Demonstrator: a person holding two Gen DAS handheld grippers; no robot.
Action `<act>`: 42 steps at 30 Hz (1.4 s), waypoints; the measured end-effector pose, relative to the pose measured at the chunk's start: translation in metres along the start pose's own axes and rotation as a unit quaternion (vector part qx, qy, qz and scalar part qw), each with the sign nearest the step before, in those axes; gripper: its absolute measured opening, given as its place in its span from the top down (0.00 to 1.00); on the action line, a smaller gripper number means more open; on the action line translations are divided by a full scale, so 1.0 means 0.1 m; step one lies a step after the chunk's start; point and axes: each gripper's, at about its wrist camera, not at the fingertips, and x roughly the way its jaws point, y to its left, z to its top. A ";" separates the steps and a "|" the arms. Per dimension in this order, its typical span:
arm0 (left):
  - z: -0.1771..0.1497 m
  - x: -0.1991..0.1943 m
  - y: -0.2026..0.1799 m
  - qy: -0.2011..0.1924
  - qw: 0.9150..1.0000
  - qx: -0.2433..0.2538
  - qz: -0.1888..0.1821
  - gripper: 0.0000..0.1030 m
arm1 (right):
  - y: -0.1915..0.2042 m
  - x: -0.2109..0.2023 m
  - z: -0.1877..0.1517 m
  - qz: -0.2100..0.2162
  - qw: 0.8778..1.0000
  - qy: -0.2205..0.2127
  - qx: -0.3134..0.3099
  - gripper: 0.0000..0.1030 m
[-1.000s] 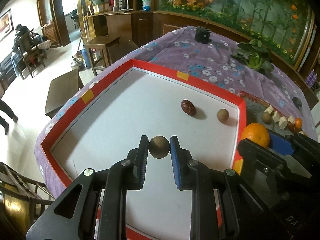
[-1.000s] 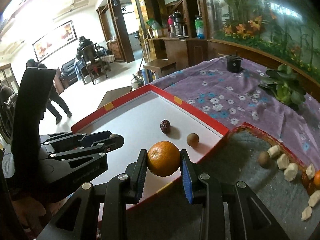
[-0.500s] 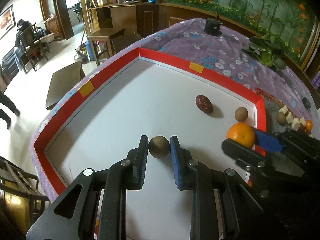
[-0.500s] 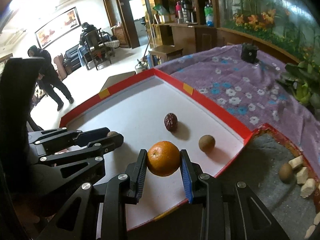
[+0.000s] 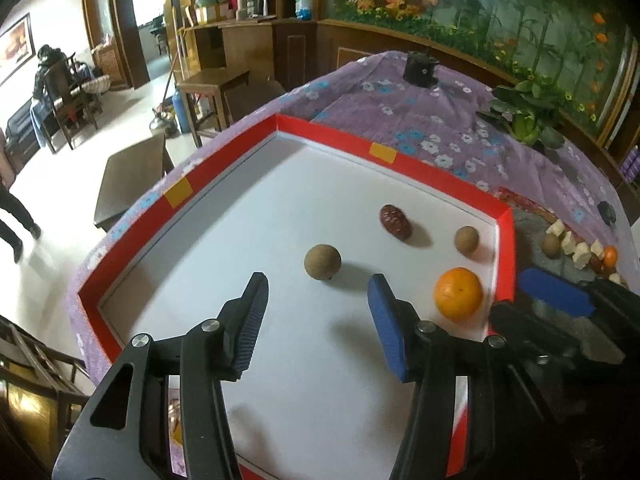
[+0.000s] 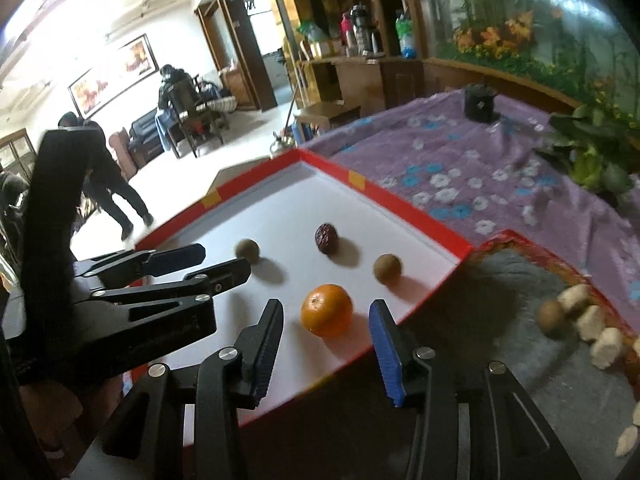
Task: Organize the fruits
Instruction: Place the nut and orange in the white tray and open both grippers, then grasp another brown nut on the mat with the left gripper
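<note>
While both of our grippers hung over the red-rimmed white tray [image 5: 505, 248], we counted four fruits lying on its floor: one orange [image 5: 458, 293], one dark red wrinkled date [image 5: 395, 222], and two brown round fruits, a larger brown ball [image 5: 322, 262] toward the middle and a smaller brown fruit [image 5: 467, 239] close to the right rim. Outside the tray, on the grey mat [image 6: 508, 280] to the right, we saw one more brown fruit [image 6: 550, 317], several pale chunks [image 6: 588, 320] in a curved row, and one small orange piece [image 5: 609, 257] at its far end.

Our left gripper [image 5: 318, 312] stood wide open and held nothing, with the larger brown ball resting on the tray just ahead of the gap between its fingers. Our right gripper [image 6: 326, 344] was spread just as wide and empty too, and the orange sat on the tray between its fingertips, touching neither pad as far as we could tell.

A second earlier each tool had been clamped on its fruit, the left on the brown ball and the right on the orange, which had been carried above the tray's rim. Now both fruits lay released inside the tray, raising its count from two to four, while the date and the smaller brown fruit had kept their places.
</note>
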 end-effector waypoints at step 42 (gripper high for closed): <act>0.29 0.47 -2.09 0.061 0.959 0.200 -0.190 0.50 | -1.47 -1.80 -1.15 -0.112 0.978 -0.101 0.144 0.38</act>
